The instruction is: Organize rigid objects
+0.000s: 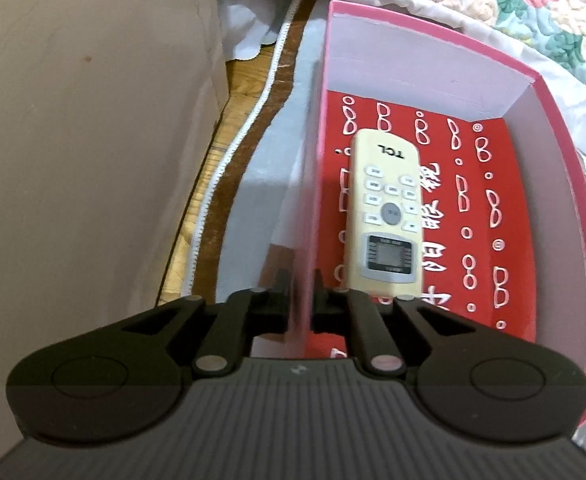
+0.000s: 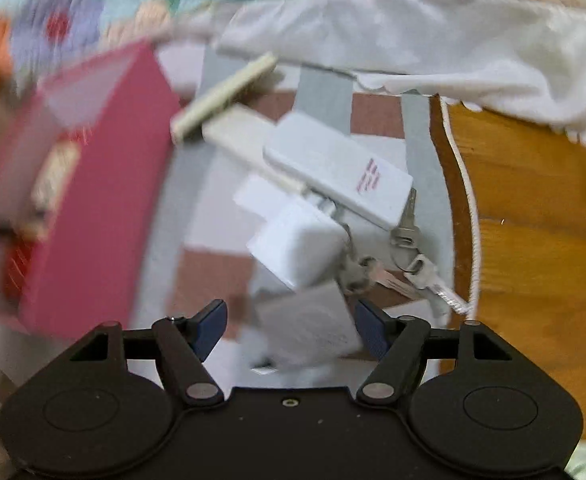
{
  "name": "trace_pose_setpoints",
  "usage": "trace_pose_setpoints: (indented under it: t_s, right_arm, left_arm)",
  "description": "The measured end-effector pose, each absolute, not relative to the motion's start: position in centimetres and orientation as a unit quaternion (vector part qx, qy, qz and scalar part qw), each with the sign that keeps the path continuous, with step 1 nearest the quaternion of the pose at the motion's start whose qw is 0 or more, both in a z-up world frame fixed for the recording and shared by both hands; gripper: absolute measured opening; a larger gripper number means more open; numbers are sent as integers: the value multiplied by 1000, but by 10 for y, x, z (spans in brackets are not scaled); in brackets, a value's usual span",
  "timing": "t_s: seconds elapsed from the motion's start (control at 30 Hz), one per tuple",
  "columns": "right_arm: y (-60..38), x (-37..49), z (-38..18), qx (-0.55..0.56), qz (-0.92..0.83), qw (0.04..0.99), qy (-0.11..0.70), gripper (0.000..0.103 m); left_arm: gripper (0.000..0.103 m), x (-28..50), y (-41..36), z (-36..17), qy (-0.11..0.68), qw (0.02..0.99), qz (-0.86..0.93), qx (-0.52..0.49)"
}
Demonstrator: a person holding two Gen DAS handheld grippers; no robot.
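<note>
My left gripper (image 1: 297, 300) is shut on the left wall of a pink box (image 1: 565, 168) with a red patterned floor. A cream TCL remote (image 1: 387, 216) lies inside the box. In the right wrist view the pink box (image 2: 101, 208) stands at the left, blurred. My right gripper (image 2: 291, 326) is open, its blue pads (image 2: 209, 326) on either side of a grey-white block (image 2: 313, 328). Beyond it lie a white cube (image 2: 299, 240), a white flat box (image 2: 341, 168), two cream sticks (image 2: 229, 94) and a bunch of keys (image 2: 413, 256).
A grey and brown mat (image 2: 209, 264) with a white corded edge lies on the wooden floor (image 2: 533, 208). A floral quilt (image 1: 533, 4) with white sheet (image 2: 433, 40) hangs behind. A beige wall (image 1: 73, 140) stands left of the box.
</note>
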State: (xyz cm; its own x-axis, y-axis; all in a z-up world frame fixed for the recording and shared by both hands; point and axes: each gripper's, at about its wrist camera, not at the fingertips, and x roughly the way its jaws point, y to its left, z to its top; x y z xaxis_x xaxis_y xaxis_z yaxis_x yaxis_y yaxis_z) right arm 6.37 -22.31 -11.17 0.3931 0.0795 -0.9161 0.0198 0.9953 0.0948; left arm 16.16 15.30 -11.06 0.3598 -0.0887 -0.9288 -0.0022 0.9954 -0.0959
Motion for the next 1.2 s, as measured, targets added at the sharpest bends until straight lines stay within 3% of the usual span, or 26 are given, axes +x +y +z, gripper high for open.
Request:
trace_pose_setpoints:
  t_s: [0.1,0.33,0.4,0.47,0.77,0.97,1.2]
  right_arm:
    - [-224,62,-121,-8,44,833,551,75]
    - [-226,68,-145,-12,78,813,577,74]
    - [-219,70,-150,-39,75,815,574,63]
    - [-218,73,-148,-37,67,811,579,63]
    - [-212,54,-75,63,64,862,500,63]
    - [-154,65,-14,79,194,874,437,63]
    - [-68,122,-46,119,249,804,527,63]
  left_arm:
    - [8,167,161,-123,582,809,-33,-71]
    - [8,172,156,-129,575,816,-40,-55]
    - [7,172,157,-129,572,817,-39,-57]
    - [5,172,154,-129,568,821,-45,-40]
    - [5,173,150,-128,560,827,-50,-26]
    - [5,173,153,-128,561,826,-51,-33]
    - [5,172,152,-128,558,828,-54,-30]
